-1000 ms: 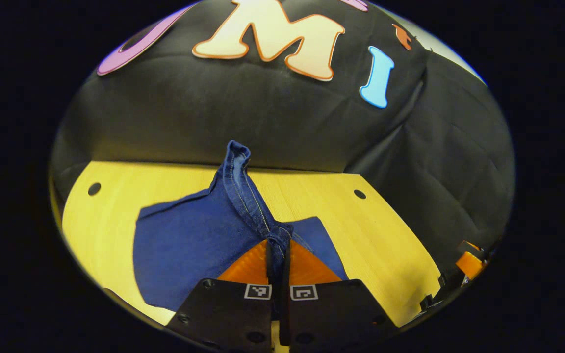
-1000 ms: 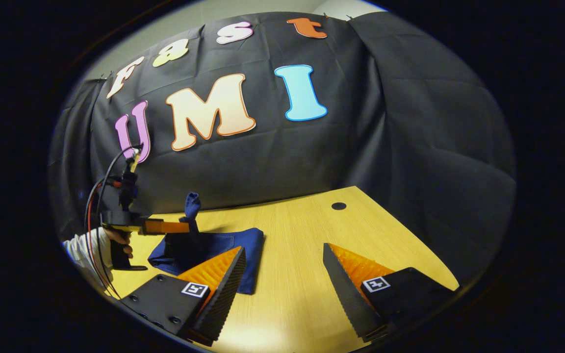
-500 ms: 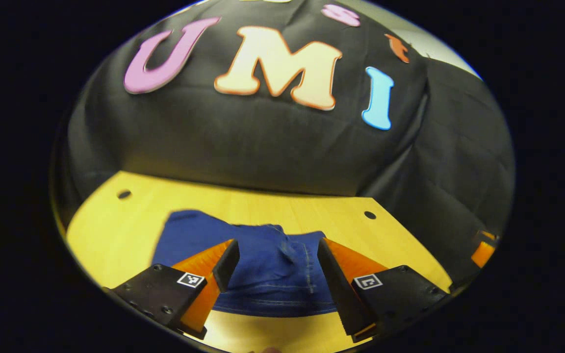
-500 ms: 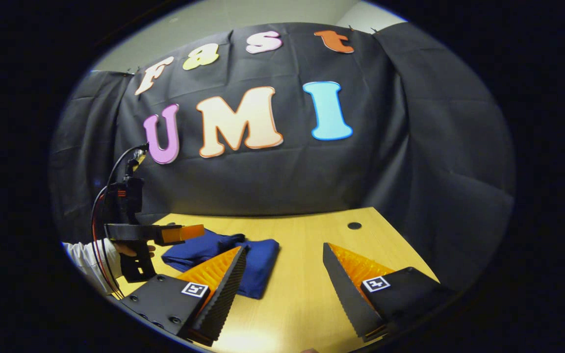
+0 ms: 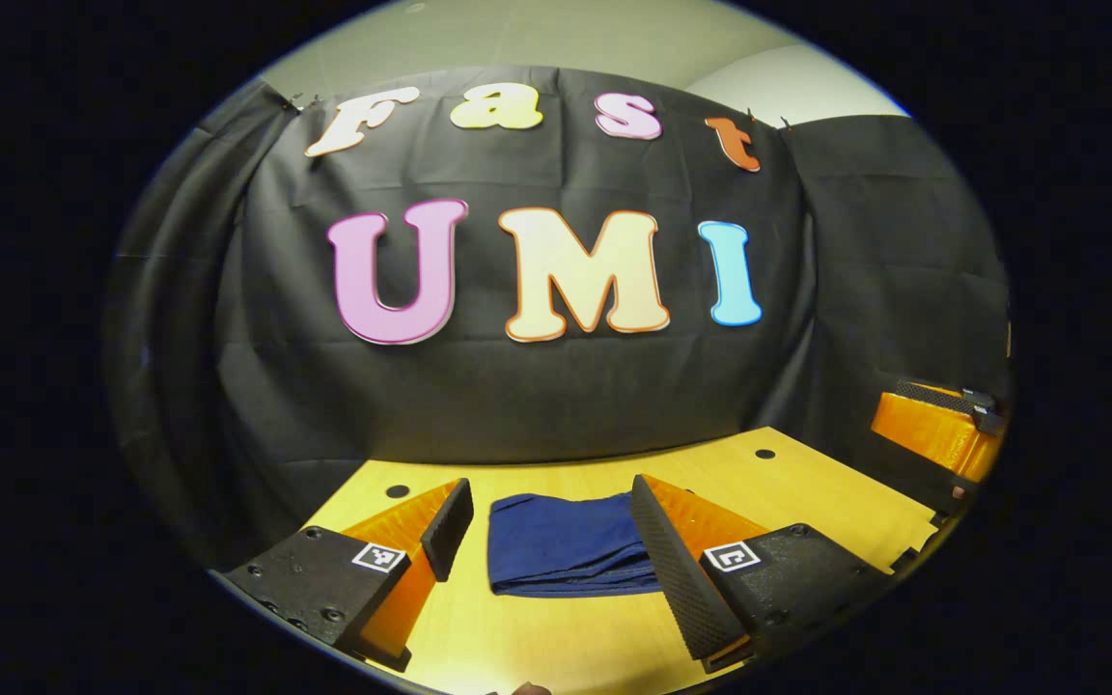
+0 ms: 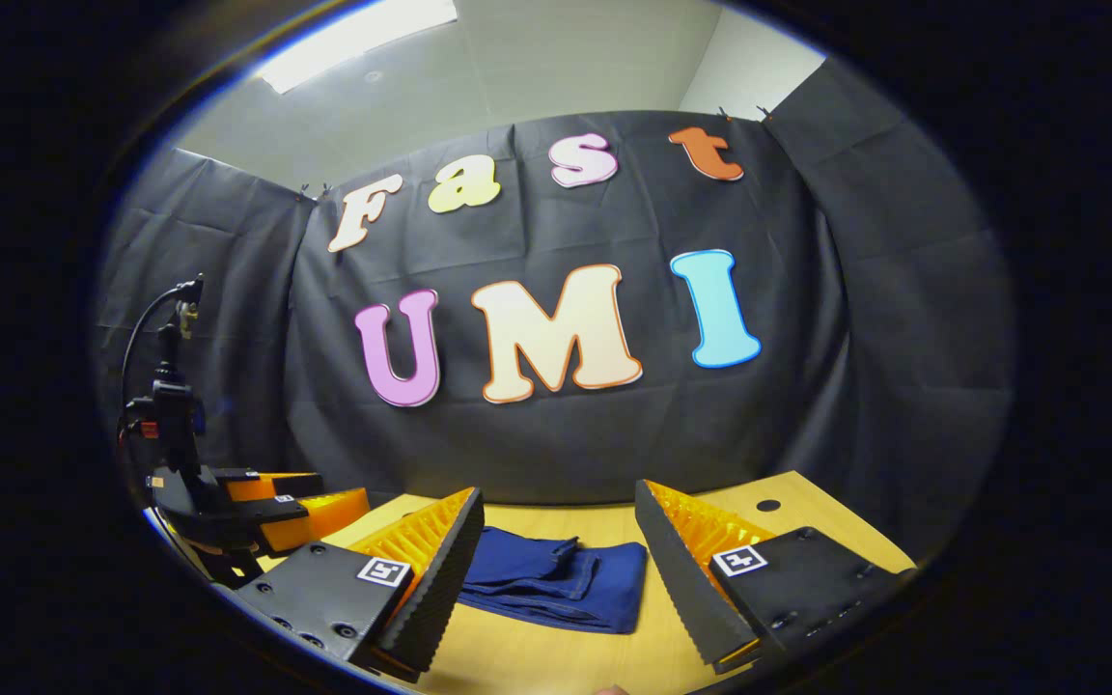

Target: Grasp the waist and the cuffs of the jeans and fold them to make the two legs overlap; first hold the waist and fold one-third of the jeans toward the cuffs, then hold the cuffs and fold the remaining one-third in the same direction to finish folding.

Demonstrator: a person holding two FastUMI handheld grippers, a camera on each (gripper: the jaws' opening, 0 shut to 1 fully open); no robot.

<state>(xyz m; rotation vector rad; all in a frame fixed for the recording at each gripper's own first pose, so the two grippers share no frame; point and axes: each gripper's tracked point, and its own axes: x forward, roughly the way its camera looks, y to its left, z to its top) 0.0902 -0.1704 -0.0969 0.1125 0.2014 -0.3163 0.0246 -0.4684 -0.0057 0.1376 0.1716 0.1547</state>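
The folded jeans (image 5: 566, 543) lie flat on the wooden table (image 5: 836, 502), and both the left gripper (image 5: 550, 526) and the right gripper (image 6: 556, 550) hover on the near side of the jeans with jaws spread wide, gripping nothing.

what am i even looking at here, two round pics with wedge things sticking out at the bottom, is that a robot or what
No robot: a person holds a two-finger gripper in each hand, and a fisheye camera rides on each one, looking forward along its fingers. The wedges at the bottom of each picture are those fingers. In the left gripper view the left gripper is open and holds nothing. In the right gripper view the right gripper is open and empty too, with the left gripper off to its side. On the wooden table lie the folded blue jeans, flat and free of both grippers.
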